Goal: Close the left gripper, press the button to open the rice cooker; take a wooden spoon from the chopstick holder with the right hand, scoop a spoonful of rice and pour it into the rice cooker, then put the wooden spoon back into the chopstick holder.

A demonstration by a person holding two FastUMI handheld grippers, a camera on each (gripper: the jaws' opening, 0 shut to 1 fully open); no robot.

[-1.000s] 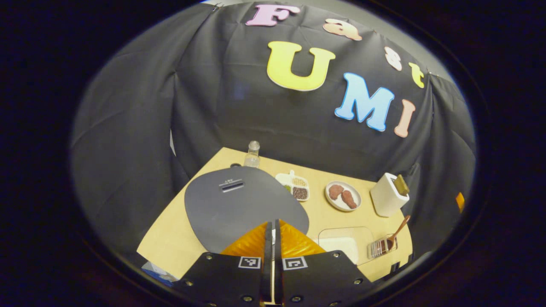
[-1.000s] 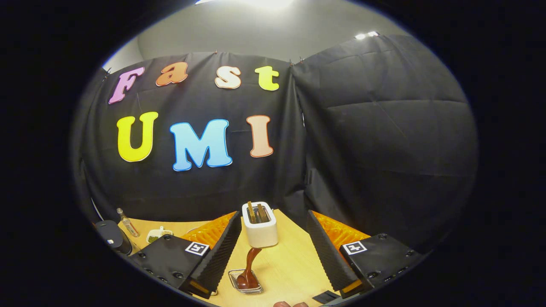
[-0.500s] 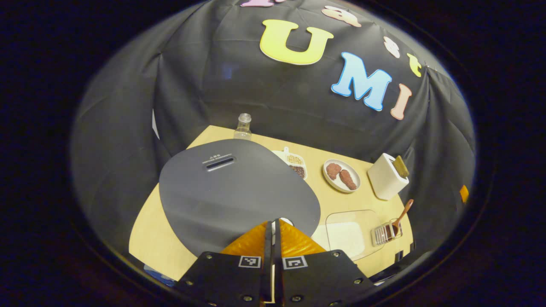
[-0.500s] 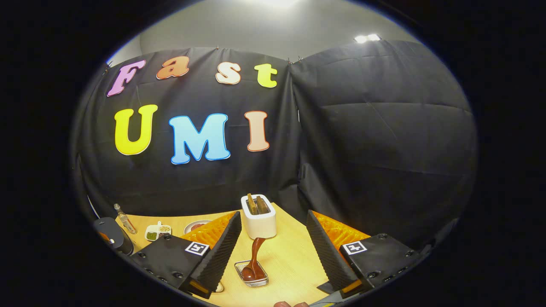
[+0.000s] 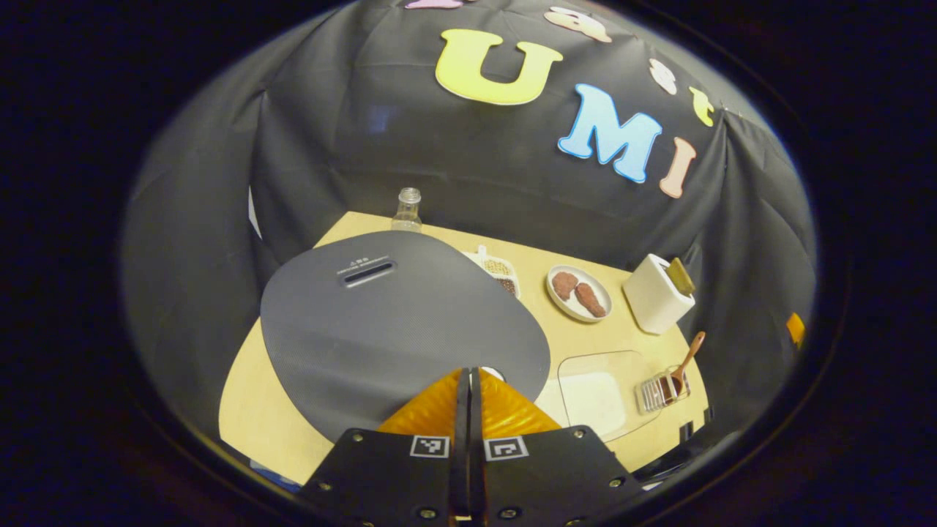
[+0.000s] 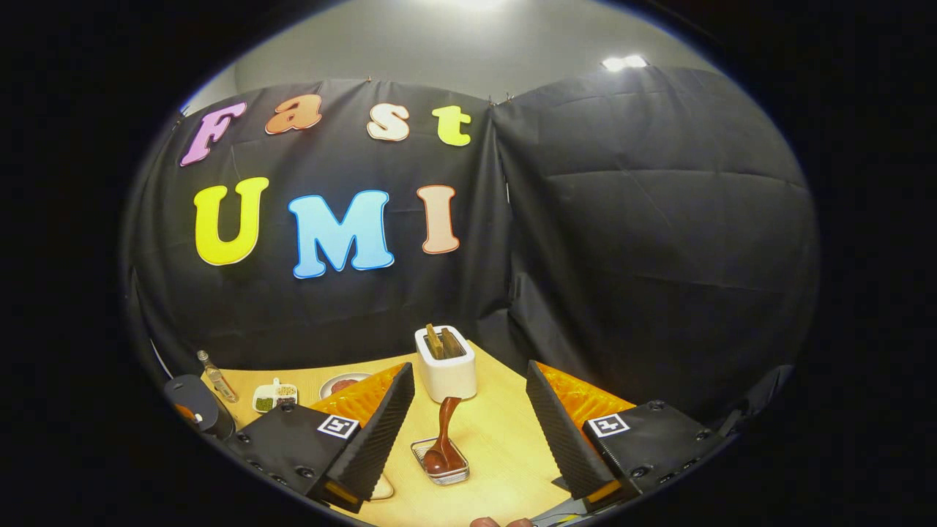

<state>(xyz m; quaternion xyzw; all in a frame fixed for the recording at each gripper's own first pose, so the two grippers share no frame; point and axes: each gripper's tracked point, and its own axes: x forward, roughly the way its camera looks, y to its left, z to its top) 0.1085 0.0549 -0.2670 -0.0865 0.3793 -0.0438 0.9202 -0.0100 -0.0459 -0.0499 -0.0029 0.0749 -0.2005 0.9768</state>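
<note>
The desk (image 5: 293, 410) carries the rice cooker (image 5: 402, 322), lid down, near its left edge. Right of the cooker stand the chopstick holder (image 5: 655, 294) and the wooden spoon (image 6: 443, 439) in a small tray (image 6: 441, 468). Left tool (image 5: 466, 380) pinched together above the cooker's front rim; right tool (image 6: 468, 424) spread wide, open desk between.

The left gripper view looks steeply down from above, just over the closed dark grey lid of the rice cooker (image 5: 395, 322), past its own fingers pressed together, across the pale wooden table (image 5: 249, 395) toward the black cloth wall ahead. The right gripper view sits low near the table's right side and faces level, its own fingers spread wide, with a brown wooden spoon resting in a small clear dish (image 6: 441, 452) close ahead between them. Both share the white box-shaped chopstick holder (image 5: 654, 294) (image 6: 446, 364), the spoon dish (image 5: 665, 386), the small white plate of brown food (image 5: 578, 293) and the clear glass bottle (image 5: 407, 209) (image 6: 217, 376).
</note>
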